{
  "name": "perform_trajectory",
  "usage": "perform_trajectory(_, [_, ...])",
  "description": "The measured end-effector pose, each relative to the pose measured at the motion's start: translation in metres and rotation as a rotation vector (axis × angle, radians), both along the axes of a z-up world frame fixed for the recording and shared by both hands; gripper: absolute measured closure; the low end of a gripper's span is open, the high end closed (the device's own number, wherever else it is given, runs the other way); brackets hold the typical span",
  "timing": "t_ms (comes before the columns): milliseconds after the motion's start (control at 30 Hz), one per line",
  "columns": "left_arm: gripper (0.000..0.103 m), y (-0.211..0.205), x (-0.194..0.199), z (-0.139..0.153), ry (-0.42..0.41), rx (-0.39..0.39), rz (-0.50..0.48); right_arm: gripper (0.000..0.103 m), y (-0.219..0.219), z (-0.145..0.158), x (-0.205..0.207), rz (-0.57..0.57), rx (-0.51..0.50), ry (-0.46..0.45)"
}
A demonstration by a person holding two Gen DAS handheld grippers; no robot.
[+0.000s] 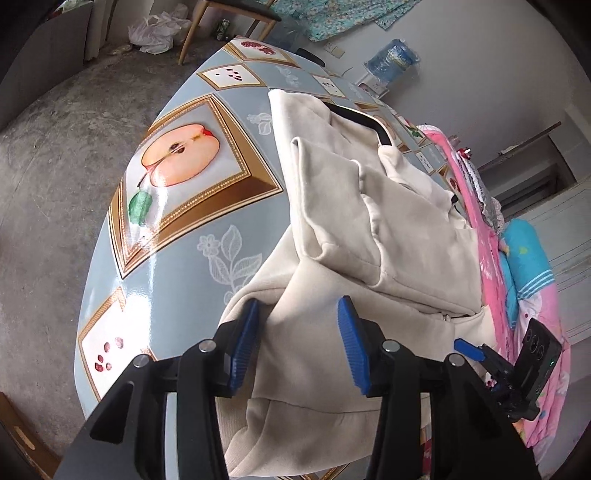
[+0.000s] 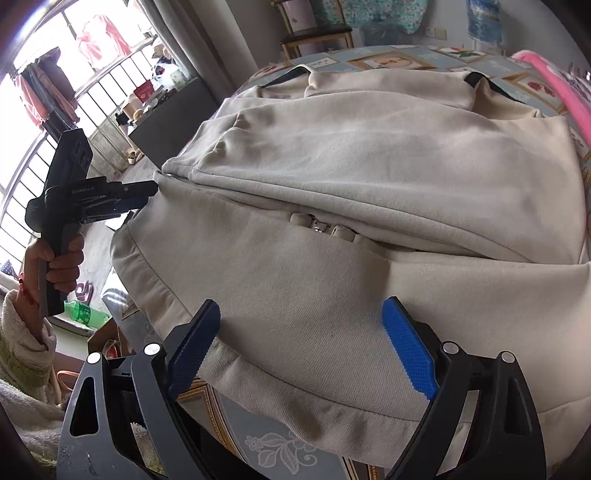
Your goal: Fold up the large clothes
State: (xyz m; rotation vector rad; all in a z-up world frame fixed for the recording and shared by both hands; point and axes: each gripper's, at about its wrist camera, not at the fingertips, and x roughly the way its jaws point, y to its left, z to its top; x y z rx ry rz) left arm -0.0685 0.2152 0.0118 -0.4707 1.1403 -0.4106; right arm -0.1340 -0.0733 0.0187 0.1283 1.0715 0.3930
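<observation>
Left wrist view: cream jacket (image 1: 388, 229) half-folded on worktop (image 1: 177, 258), centre frame | left gripper (image 1: 299, 343) jaws part-open astride hem fold, not pinching | right gripper (image 2: 303, 347) jaws wide over hem, likely poised to grab.

A worktop (image 1: 177, 258) covered in glossy blue-grey oilcloth printed with framed fruit pictures. Behind it, a wooden chair (image 1: 221, 14) and a white plastic bag (image 1: 155, 31) on the concrete floor (image 1: 48, 147). Pink floral bedding (image 1: 491, 258) lies alongside. A barred window (image 2: 44, 110) shows hanging laundry.
</observation>
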Motion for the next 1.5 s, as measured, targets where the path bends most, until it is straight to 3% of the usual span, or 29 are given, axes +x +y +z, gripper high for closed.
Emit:
perform_trajectory(267, [0.06, -0.002, -0.017, 0.025, -0.147, -0.187, -0.137, 0.017, 0.003, -0.001, -0.001, 0.007, -0.018, 0.003])
perform_trajectory(400, [0.062, -0.015, -0.01, 0.022, -0.12, -0.048, -0.115, 0.018, 0.002, 0.003, 0.001, 0.007, -0.013, 0.02])
perform_trajectory(433, [0.074, -0.02, -0.011, 0.022, -0.128, -0.005, -0.115, 0.021, 0.001, 0.007, 0.003, 0.003, 0.007, 0.024])
perform_trajectory(500, [0.083, -0.028, -0.017, 0.025, -0.169, 0.055, -0.123, 0.024, 0.001, 0.021, 0.005, -0.002, 0.083, 0.016])
perform_trajectory(533, [0.089, -0.031, -0.023, 0.028, -0.195, 0.066, -0.123, 0.024, 0.002, 0.028, 0.008, 0.0, 0.127, 0.01])
perform_trajectory(667, [0.095, -0.035, -0.046, 0.038, -0.288, 0.045, -0.133, 0.024, 0.02, 0.051, 0.029, 0.038, 0.358, 0.032])
perform_trajectory(800, [0.096, -0.048, -0.066, 0.042, -0.355, 0.091, -0.171, 0.032, 0.056, 0.048, 0.064, 0.076, 0.546, 0.167])
perform_trajectory(1033, [0.096, -0.072, -0.09, 0.045, -0.435, 0.232, -0.243, 0.043, 0.118, 0.024, 0.088, 0.145, 0.522, 0.339])
perform_trajectory(1067, [0.096, -0.074, -0.092, 0.044, -0.443, 0.247, -0.25, 0.047, 0.121, 0.021, 0.088, 0.139, 0.522, 0.355])
perform_trajectory(1133, [0.095, -0.076, -0.094, 0.044, -0.454, 0.265, -0.262, 0.061, 0.122, 0.016, 0.089, 0.117, 0.504, 0.365])
perform_trajectory(1167, [0.095, -0.077, -0.094, 0.043, -0.456, 0.27, -0.267, 0.075, 0.12, 0.013, 0.09, 0.102, 0.502, 0.373])
perform_trajectory(1233, [0.095, -0.076, -0.094, 0.041, -0.452, 0.276, -0.274, 0.086, 0.117, 0.009, 0.09, 0.089, 0.534, 0.386])
perform_trajectory(1300, [0.094, -0.075, -0.093, 0.04, -0.444, 0.275, -0.282, 0.092, 0.112, 0.009, 0.09, 0.09, 0.538, 0.383])
perform_trajectory(1433, [0.06, -0.078, -0.091, 0.04, -0.446, 0.316, -0.278, 0.093, 0.109, 0.016, 0.086, 0.103, 0.522, 0.36])
perform_trajectory(1500, [0.056, -0.081, -0.087, 0.036, -0.439, 0.337, -0.291, 0.093, 0.111, 0.019, 0.086, 0.121, 0.511, 0.349])
